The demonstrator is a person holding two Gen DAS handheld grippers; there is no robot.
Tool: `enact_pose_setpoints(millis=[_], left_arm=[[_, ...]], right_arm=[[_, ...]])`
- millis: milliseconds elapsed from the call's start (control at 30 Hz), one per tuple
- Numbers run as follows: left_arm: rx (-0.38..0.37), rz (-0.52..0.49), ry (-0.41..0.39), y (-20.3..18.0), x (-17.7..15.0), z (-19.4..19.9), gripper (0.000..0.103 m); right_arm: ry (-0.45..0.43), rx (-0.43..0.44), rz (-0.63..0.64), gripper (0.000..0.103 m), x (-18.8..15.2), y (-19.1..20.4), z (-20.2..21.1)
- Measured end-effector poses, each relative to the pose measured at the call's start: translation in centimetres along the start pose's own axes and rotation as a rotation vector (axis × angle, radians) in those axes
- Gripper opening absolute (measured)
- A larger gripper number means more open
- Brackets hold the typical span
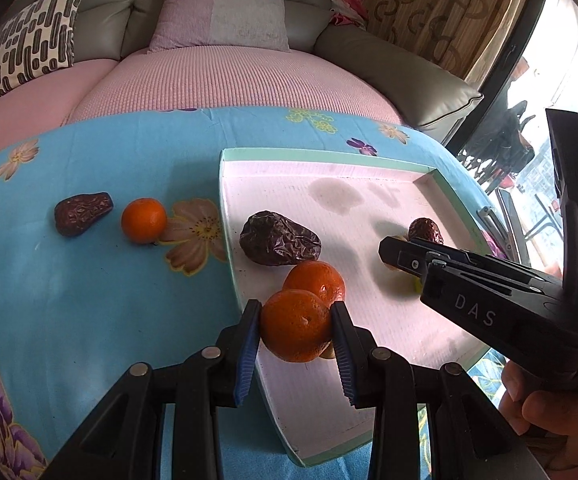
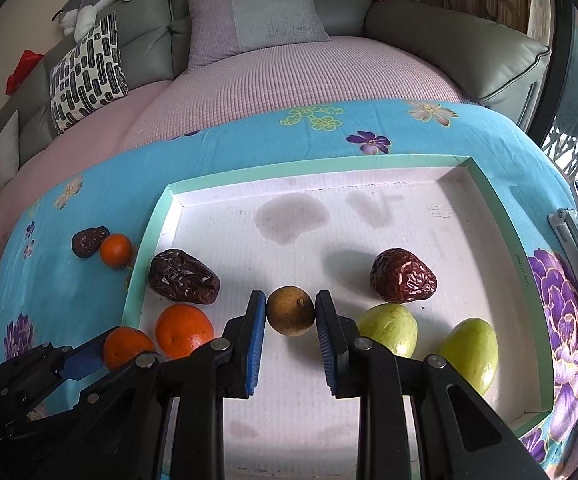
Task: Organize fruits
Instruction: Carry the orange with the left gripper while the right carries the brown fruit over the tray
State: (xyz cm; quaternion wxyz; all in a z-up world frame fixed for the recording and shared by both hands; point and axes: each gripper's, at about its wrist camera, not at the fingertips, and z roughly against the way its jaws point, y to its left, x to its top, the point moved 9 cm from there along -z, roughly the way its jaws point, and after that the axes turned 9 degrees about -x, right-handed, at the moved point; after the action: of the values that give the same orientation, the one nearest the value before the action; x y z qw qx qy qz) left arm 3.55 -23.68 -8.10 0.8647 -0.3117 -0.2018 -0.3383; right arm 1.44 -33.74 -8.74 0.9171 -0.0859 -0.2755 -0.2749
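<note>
My left gripper (image 1: 297,309) is shut on an orange (image 1: 295,326) just inside the left rim of a mint-edged tray (image 1: 329,155). A second orange (image 1: 317,280) touches it from behind, beyond which lies a large wrinkled date (image 1: 279,238). My right gripper (image 2: 290,299) is shut on a small brown round fruit (image 2: 291,311) in the middle of the tray (image 2: 309,166). Right of it lie another date (image 2: 403,276) and two green fruits (image 2: 389,330) (image 2: 471,354). Outside the tray, a date (image 1: 83,213) and an orange (image 1: 143,220) rest on the blue cloth.
The tray sits on a blue flowered cloth (image 1: 89,300) over a table. A pink-covered sofa (image 1: 229,76) with cushions stands right behind it. A window and a curtain are at the right. A hand (image 1: 549,404) holds the right gripper close beside the left one.
</note>
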Motion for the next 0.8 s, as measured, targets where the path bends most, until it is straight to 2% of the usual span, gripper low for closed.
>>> enact_pose_setpoints(millis=[233, 800], left_arm=[[0.002, -0.008, 0.017, -0.2, -0.2, -0.5, 0.037], [0.003, -0.016, 0.027, -0.2, -0.3, -0.8, 0.037]], right_arm=[[0.032, 0.0, -0.006, 0.027, -0.6, -0.1, -1.0], [0.045, 0.013, -0.001, 0.027, -0.7, 0.3, -1.5]])
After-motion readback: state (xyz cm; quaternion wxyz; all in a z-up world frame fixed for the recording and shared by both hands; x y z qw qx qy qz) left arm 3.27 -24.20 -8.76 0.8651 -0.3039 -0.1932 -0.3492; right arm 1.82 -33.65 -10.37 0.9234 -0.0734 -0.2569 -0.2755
